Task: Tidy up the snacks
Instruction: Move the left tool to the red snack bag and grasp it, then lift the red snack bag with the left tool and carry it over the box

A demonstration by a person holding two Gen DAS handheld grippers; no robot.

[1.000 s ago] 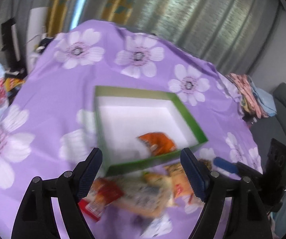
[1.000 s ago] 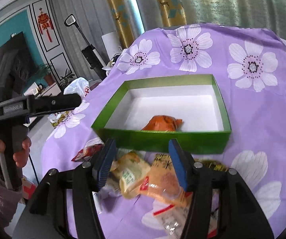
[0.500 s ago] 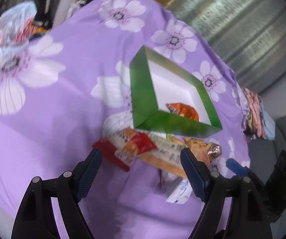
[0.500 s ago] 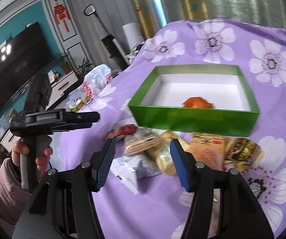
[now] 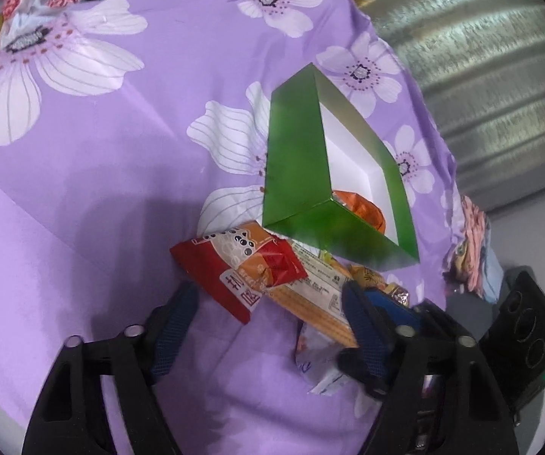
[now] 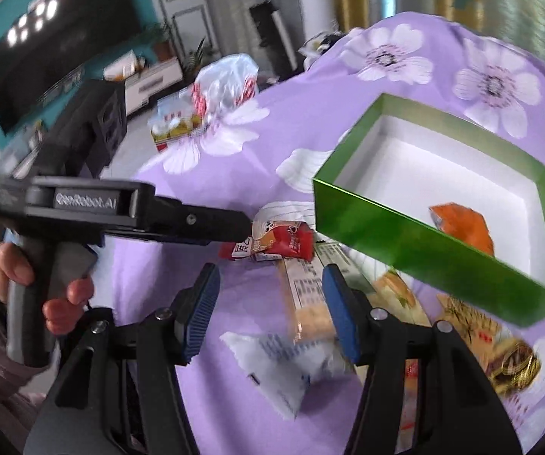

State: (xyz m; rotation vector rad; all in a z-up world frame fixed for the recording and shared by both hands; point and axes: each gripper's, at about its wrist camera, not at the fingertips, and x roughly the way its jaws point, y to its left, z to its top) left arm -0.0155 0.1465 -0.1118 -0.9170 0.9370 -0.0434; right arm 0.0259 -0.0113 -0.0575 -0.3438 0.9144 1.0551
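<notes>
Both units had dropped from box overview to snack pile; left gripper (image 5: 268, 316), closing, straddled red packet (image 5: 234, 269) w/o contact, right gripper (image 6: 270, 309) part-open, empty, over long biscuit pack (image 6: 306, 303) at lower centre, below green box (image 6: 416, 239): pick imminent.

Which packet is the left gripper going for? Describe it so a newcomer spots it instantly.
Find the green box on the purple floral cloth; loose snacks lie along its near wall. At the left end of that row is the red packet, between the closing jaws of the left gripper but not yet pinched. It alone is red, with white-and-orange print; its neighbours are pale or gold.
</notes>
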